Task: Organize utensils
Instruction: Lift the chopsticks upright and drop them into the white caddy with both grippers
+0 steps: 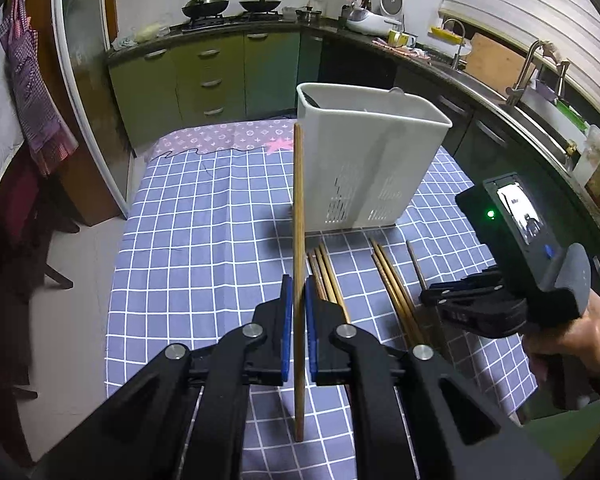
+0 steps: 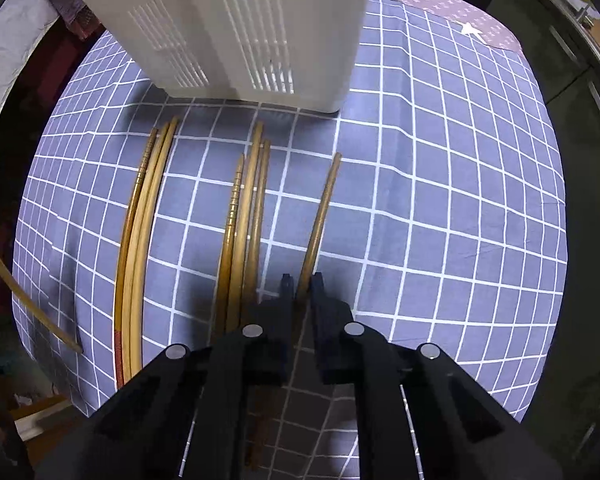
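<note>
My left gripper [image 1: 299, 296] is shut on a wooden chopstick [image 1: 298, 208] and holds it up above the table, its far end in front of the white slotted utensil holder [image 1: 364, 160]. Several more chopsticks [image 1: 328, 280] lie on the blue checked cloth in front of the holder. Over them my right gripper [image 2: 303, 286] points straight down, shut on a single chopstick [image 2: 320, 216] that lies apart to the right. Two bundles of chopsticks [image 2: 140, 232] [image 2: 244, 220] lie to its left. The right gripper [image 1: 456, 300] shows in the left wrist view with a hand on it.
The white holder [image 2: 240, 28] stands at the far side of the table [image 2: 440, 200]. Beyond it run green kitchen cabinets [image 1: 204, 76] and a counter with a sink [image 1: 532, 96]. The held chopstick [image 2: 16, 292] crosses the left edge of the right wrist view.
</note>
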`<action>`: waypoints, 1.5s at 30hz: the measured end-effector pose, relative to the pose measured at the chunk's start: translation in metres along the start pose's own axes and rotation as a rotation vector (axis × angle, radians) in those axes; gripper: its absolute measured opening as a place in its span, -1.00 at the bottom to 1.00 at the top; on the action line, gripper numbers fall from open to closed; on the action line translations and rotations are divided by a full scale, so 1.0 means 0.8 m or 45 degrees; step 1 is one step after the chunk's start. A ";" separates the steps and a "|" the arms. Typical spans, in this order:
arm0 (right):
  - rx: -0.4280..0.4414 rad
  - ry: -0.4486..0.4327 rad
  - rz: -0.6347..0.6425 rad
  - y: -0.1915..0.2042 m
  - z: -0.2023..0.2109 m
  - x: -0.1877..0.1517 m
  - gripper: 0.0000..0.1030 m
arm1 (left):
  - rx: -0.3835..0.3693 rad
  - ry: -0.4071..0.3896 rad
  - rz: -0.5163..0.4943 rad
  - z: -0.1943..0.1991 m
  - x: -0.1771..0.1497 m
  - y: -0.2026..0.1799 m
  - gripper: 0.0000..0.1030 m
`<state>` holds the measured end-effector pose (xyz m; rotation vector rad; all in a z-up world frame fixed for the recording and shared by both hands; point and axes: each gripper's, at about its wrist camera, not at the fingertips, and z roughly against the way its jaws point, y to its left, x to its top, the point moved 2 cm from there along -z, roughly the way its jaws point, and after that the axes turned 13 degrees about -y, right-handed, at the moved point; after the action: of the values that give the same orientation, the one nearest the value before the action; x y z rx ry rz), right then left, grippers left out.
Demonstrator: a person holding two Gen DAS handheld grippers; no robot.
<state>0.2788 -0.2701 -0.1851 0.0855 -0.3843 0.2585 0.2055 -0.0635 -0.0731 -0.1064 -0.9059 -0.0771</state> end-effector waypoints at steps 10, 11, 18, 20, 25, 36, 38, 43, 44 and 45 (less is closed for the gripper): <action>0.079 -0.122 -0.022 -0.013 0.044 -0.019 -0.87 | -0.010 -0.010 0.003 0.008 -0.001 0.006 -0.88; 0.092 -0.148 -0.029 -0.017 0.053 -0.021 -0.87 | -0.012 -0.014 0.003 0.009 0.000 0.006 -0.88; 0.174 -0.373 -0.083 -0.057 0.135 -0.040 -0.87 | -0.030 -0.046 -0.012 0.025 0.007 0.001 -0.88; 0.199 -0.424 -0.094 -0.060 0.155 -0.050 -0.87 | -0.043 -0.041 -0.015 0.028 0.009 -0.002 -0.88; 0.236 -0.509 -0.085 -0.073 0.195 -0.058 -0.87 | -0.048 -0.059 -0.036 0.040 0.017 -0.006 -0.88; 0.278 -0.650 -0.075 -0.077 0.244 -0.036 -0.87 | -0.060 -0.104 -0.076 0.055 0.047 -0.019 -0.88; 0.280 -0.678 -0.067 -0.077 0.256 -0.025 -0.87 | -0.074 -0.109 -0.078 0.057 0.058 -0.021 -0.88; 0.298 -0.744 -0.046 -0.076 0.295 0.001 -0.87 | -0.121 -0.154 -0.085 0.072 0.108 -0.029 -0.88; 0.299 -0.767 -0.042 -0.076 0.306 0.008 -0.87 | -0.130 -0.165 -0.085 0.075 0.118 -0.031 -0.88; 0.300 -0.787 -0.040 -0.076 0.316 0.014 -0.87 | -0.139 -0.184 -0.085 0.079 0.132 -0.033 -0.88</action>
<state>0.2139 -0.3591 0.0507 0.4080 -0.9654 0.2420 0.2181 -0.0837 0.0508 -0.1854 -1.0499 -0.1831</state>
